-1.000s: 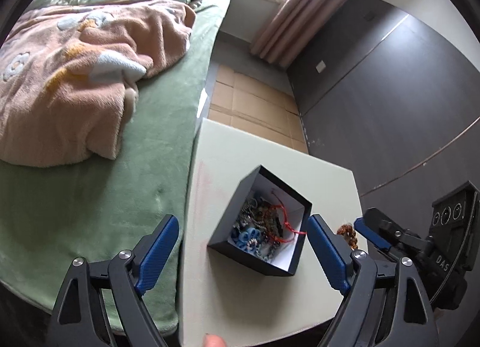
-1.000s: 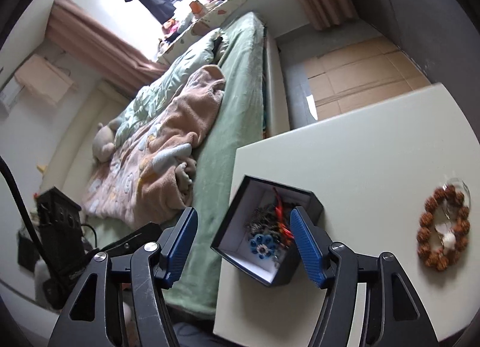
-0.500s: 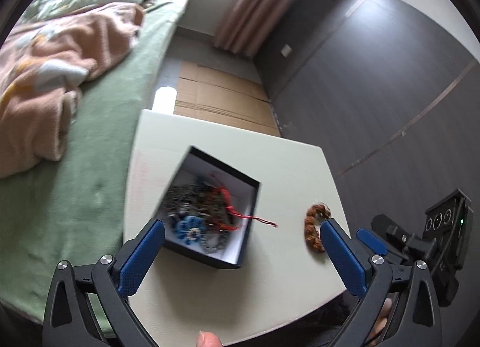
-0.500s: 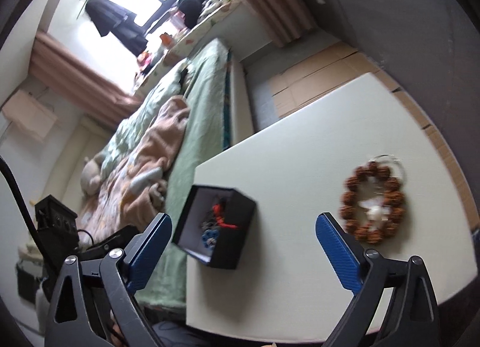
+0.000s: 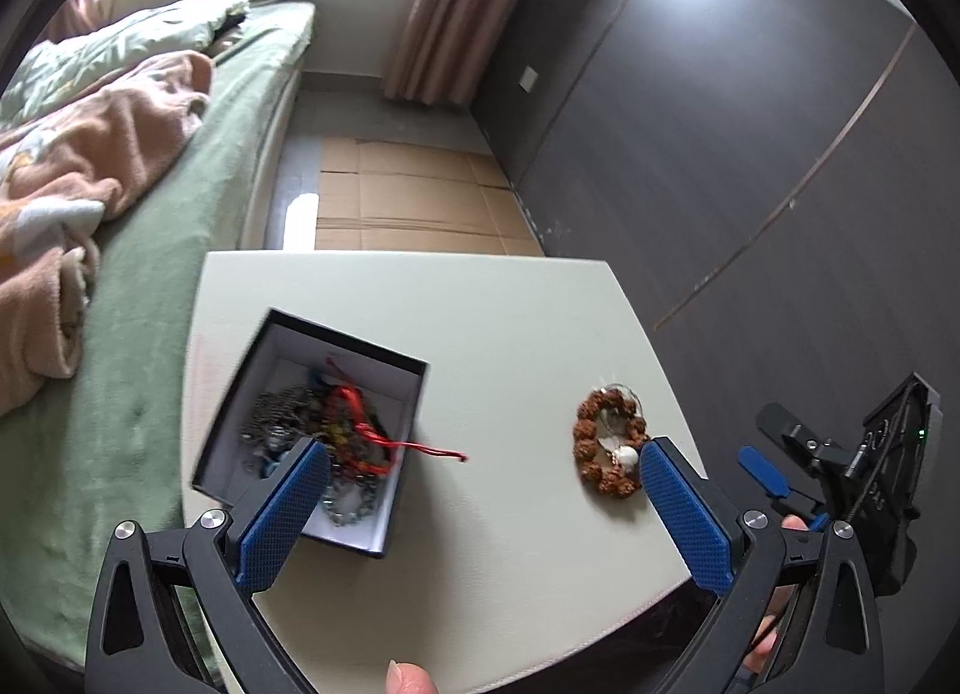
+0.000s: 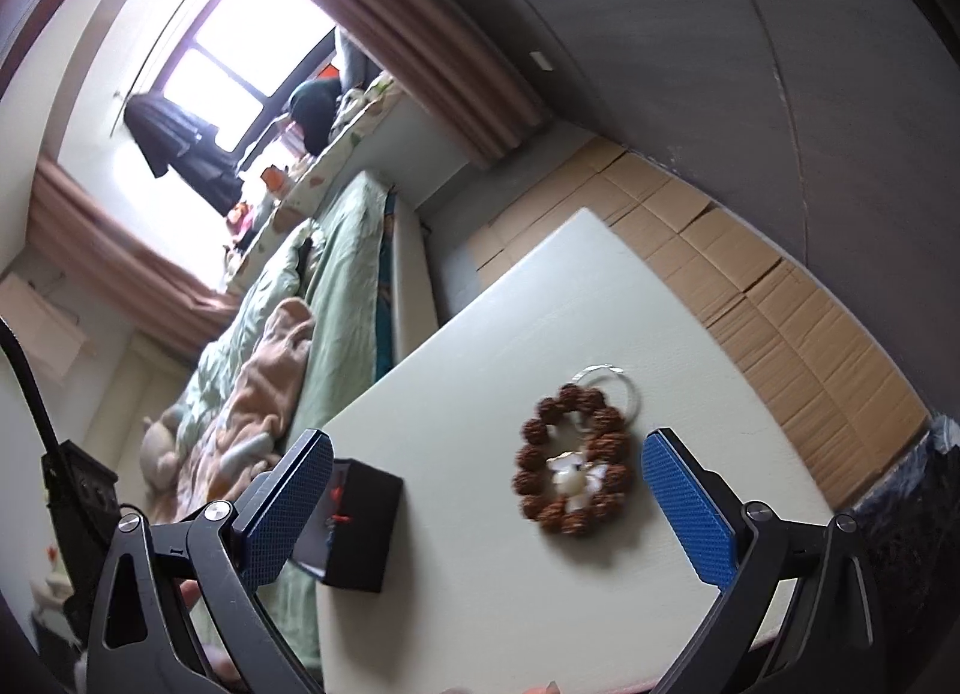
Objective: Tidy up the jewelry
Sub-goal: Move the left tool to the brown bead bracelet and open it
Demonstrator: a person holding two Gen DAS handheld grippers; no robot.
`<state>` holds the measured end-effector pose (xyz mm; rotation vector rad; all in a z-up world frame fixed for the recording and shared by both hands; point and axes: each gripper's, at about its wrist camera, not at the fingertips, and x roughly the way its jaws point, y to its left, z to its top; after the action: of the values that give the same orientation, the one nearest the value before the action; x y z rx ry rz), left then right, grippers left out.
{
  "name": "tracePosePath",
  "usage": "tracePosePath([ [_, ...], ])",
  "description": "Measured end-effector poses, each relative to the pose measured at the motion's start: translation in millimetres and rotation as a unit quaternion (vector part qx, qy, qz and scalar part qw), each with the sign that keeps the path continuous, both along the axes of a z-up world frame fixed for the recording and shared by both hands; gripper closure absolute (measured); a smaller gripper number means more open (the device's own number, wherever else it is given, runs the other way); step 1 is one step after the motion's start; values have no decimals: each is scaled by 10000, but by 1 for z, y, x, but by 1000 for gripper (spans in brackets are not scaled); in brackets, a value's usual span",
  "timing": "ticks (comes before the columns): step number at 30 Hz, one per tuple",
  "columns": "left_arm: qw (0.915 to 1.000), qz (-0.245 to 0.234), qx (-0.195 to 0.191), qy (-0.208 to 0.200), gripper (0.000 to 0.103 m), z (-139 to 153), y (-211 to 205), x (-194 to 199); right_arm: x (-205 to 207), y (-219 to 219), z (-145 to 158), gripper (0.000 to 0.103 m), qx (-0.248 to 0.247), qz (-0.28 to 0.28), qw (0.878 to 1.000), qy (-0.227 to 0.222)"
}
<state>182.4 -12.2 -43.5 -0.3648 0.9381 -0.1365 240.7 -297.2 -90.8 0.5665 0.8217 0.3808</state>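
Note:
A black box (image 5: 351,337) with a white lining stands on the left of the pale table (image 5: 480,304), full of tangled jewelry (image 5: 300,418). A red cord (image 5: 435,448) hangs over its right wall. To its right lies a brown bead bracelet (image 5: 585,436) with a white piece inside. My left gripper (image 5: 483,448) hovers open above the table between box and bracelet, holding nothing. In the right wrist view my right gripper (image 6: 487,441) has its jaws opening wide. The bracelet (image 6: 528,472) lies on the table between its fingers, untouched, and the box (image 6: 360,532) sits behind the left finger.
A bed (image 5: 150,274) with green sheet and pink blanket runs along the table's left edge. Flattened cardboard (image 5: 408,196) covers the floor beyond the table, against a dark wall (image 5: 720,154). A clear ring (image 6: 606,379) lies by the bracelet. A thumb (image 5: 408,676) shows at the near edge.
Both grippers have swung right, away from the box toward the bracelet. Both pairs of jaws have spread wider. The box stays on the table, and the red cord now trails out.

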Motion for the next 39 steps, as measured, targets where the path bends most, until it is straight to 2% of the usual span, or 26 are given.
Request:
tracePosePath([
  [5,9994,-235,235,89,0,-4,-24,12,-5,-19,-18,0,-127,-270,9995,113],
  [12,9981,-450,371,206,0,-9,-57,31,-8,-46,-14,0,-17,-444,9989,137],
  [15,9974,-530,421,247,0,-13,-70,39,-7,-57,-22,0,127,-580,9976,367],
  [20,9963,-631,278,505,1,-28,-85,54,-8,-70,-33,0,501,-761,9942,579],
  [23,9952,-709,278,614,12,-39,-94,63,-8,-73,-36,0,516,-811,9933,645],
  [25,9933,-784,358,768,26,-49,-100,68,-7,-73,-38,0,526,-818,9927,714],
  [30,9903,-889,331,1011,41,-72,-109,76,-5,-76,-45,2,590,-876,9908,846],
  [31,9899,-906,332,1043,45,-76,-111,77,-4,-74,-48,6,640,-837,9905,888],
  [33,9891,-937,326,1088,48,-82,-115,79,-1,-70,-53,14,836,-671,9895,969],
  [39,9865,-1115,341,1153,52,-97,-128,84,2,-67,-60,16,849,-670,9880,1103],
])
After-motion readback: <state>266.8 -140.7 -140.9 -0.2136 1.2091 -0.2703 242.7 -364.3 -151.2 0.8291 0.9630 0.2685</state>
